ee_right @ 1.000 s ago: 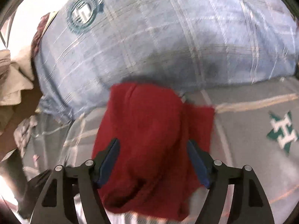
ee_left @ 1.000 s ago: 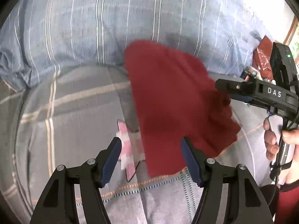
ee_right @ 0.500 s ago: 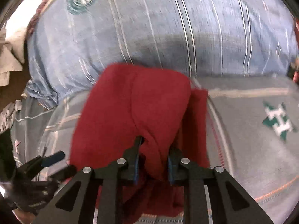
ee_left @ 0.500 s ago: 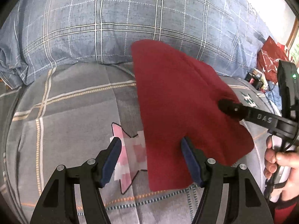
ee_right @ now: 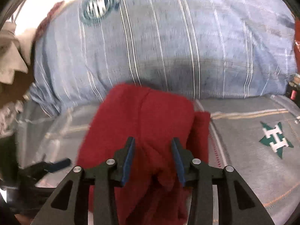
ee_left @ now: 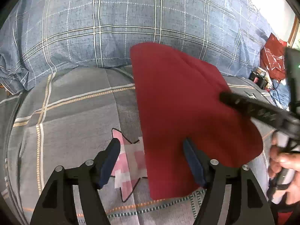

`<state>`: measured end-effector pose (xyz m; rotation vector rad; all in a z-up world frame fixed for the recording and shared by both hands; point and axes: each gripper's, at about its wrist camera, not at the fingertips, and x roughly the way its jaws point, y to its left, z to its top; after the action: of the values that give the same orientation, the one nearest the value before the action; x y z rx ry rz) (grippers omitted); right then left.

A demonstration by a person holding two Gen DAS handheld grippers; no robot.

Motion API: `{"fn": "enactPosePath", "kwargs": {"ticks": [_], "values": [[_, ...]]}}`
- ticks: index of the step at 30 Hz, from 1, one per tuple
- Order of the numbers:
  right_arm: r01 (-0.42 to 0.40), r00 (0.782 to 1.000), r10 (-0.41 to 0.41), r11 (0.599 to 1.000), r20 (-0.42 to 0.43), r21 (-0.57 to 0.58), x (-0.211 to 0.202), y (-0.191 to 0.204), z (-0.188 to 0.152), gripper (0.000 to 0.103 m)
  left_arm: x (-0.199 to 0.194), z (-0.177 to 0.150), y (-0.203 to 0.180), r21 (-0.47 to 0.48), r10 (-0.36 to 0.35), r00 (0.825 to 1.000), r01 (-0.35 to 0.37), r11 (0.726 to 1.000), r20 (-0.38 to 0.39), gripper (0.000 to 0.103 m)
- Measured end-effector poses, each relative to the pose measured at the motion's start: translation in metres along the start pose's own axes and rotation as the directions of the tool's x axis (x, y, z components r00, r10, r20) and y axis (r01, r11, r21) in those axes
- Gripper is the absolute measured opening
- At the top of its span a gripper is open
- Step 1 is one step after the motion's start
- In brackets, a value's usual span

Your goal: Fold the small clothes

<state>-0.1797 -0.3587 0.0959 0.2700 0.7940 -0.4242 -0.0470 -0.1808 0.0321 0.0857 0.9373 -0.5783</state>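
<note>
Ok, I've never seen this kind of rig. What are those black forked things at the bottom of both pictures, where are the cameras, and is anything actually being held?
There is no robot here. A person holds a handheld gripper in each hand, and each gripper carries a wide-angle camera looking forward along its two fingers. The black forks are those grippers.

The left wrist view shows the left gripper, open and opening further, its blue-padded fingers straddling the near left edge of a red garment. The right gripper enters that view from the right, with the person's hand below it.

The right wrist view shows the right gripper over the same garment. Its fingers are opening, with a bunched ridge of red cloth between them, no longer pinched.

The garment lies on a grey checked bedcover, in front of a blue checked pillow.
</note>
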Motion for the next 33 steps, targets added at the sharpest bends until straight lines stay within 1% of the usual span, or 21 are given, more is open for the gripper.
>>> {"fn": "enactPosePath", "kwargs": {"ticks": [2, 4, 6, 8, 9, 12, 14, 16, 17, 19, 22, 24, 26, 28, 29, 30, 31, 33], "values": [[0.045, 0.997, -0.045, 0.999, -0.059, -0.001, 0.019, -0.004, -0.004, 0.036, 0.002, 0.0, 0.001, -0.004, -0.005, 1.0, 0.005, 1.0, -0.002, 0.072], [0.048, 0.997, -0.047, 0.999, -0.059, 0.01, 0.024, -0.01, -0.006, 0.036, 0.002, 0.0, 0.002, -0.003, -0.005, 1.0, 0.005, 1.0, -0.002, 0.072], [0.03, 0.998, -0.028, 0.999, -0.059, 0.034, 0.018, -0.014, -0.005, 0.037, 0.002, 0.0, 0.002, -0.003, -0.006, 1.0, 0.006, 1.0, -0.001, 0.072], [0.02, 0.999, -0.017, 0.999, -0.049, 0.046, 0.012, -0.015, -0.005, 0.041, 0.002, 0.0, 0.003, -0.006, -0.007, 1.0, 0.007, 1.0, -0.002, 0.072], [0.015, 0.999, -0.013, 0.998, -0.042, 0.056, 0.008, -0.016, -0.007, 0.042, 0.002, 0.0, 0.003, -0.009, -0.007, 1.0, 0.007, 1.0, -0.002, 0.073], [0.001, 1.0, 0.0, 0.997, -0.014, 0.08, -0.002, -0.021, -0.011, 0.054, 0.004, 0.001, 0.003, -0.014, -0.004, 1.0, 0.004, 1.0, -0.001, 0.073], [0.028, 0.999, -0.026, 0.995, -0.027, 0.091, 0.003, -0.026, -0.015, 0.069, 0.004, 0.001, 0.003, -0.015, -0.009, 1.0, 0.009, 1.0, 0.0, 0.073], [0.023, 0.998, -0.015, 0.992, -0.063, 0.124, 0.013, -0.032, -0.018, 0.072, 0.004, 0.002, 0.005, -0.028, -0.032, 0.999, 0.032, 0.999, -0.003, 0.073], [0.013, 0.998, -0.004, 0.99, -0.062, 0.142, 0.014, -0.035, -0.018, 0.072, 0.005, 0.003, 0.007, -0.044, -0.054, 0.998, 0.054, 0.998, -0.008, 0.073], [-0.013, 0.999, 0.02, 0.986, -0.046, 0.164, 0.009, -0.039, -0.016, 0.073, 0.007, 0.007, 0.014, -0.09, -0.111, 0.994, 0.109, 0.99, -0.022, 0.073], [-0.024, 1.0, 0.024, 0.975, 0.0, 0.222, 0.002, -0.053, -0.014, 0.083, 0.015, 0.016, 0.023, -0.145, -0.166, 0.985, 0.158, 0.977, -0.043, 0.073], [-0.034, 0.999, 0.034, 0.964, 0.005, 0.263, 0.005, -0.064, -0.014, 0.086, 0.021, 0.023, 0.027, -0.165, -0.201, 0.978, 0.191, 0.968, -0.047, 0.075], [-0.064, 0.998, 0.068, 0.955, -0.004, 0.29, 0.015, -0.072, -0.012, 0.085, 0.027, 0.028, 0.028, -0.172, -0.225, 0.973, 0.214, 0.962, -0.045, 0.077], [-0.051, 0.998, 0.057, 0.959, -0.014, 0.279, 0.027, -0.074, -0.008, 0.085, 0.036, 0.034, 0.027, -0.166, -0.245, 0.968, 0.233, 0.958, -0.05, 0.078], [-0.039, 0.999, 0.044, 0.959, -0.014, 0.282, 0.031, -0.076, -0.007, 0.086, 0.04, 0.036, 0.026, -0.163, -0.251, 0.967, 0.239, 0.957, -0.053, 0.08], [-0.045, 0.999, 0.05, 0.953, -0.01, 0.301, 0.034, -0.08, -0.008, 0.086, 0.043, 0.037, 0.024, -0.158, -0.257, 0.965, 0.247, 0.956, -0.052, 0.083], [-0.08, 0.996, 0.085, 0.942, -0.001, 0.327, 0.037, -0.084, -0.009, 0.087, 0.048, 0.04, 0.024, -0.152, -0.261, 0.964, 0.25, 0.956, -0.054, 0.085], [-0.121, 0.992, 0.121, 0.938, 0.019, 0.325, 0.038, -0.086, -0.01, 0.087, 0.056, 0.043, 0.022, -0.151, -0.266, 0.962, 0.255, 0.955, -0.06, 0.088]]}}
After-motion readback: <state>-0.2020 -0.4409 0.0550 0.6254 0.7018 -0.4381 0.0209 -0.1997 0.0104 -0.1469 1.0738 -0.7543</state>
